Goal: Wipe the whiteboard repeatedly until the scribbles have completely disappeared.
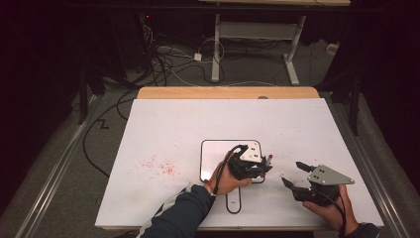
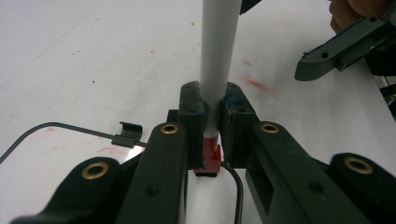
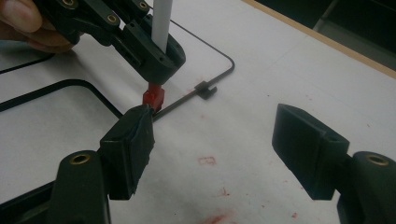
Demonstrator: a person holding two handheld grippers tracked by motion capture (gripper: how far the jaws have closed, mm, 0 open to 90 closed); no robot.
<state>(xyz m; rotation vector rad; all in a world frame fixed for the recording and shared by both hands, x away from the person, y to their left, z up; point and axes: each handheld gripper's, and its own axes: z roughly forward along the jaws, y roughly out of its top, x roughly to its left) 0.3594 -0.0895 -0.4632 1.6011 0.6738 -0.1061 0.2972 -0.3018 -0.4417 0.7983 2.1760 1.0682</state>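
Left gripper [image 2: 212,123] jaws clamped on upright white marker [image 2: 218,60], red tip [image 2: 211,156]; stained white sheet [image 2: 93,60] below.

- From your high view, light falls from above onto the white table [image 1: 307,129], which reads bright while the floor and surroundings sink into near black.
- You get a pale glare patch on the framed board [image 1: 218,153].
- Soft, short shadows sit under your hands.
- In both gripper views the near black jaws are softly blurred, and the tabletop looks greyish and slightly grainy.
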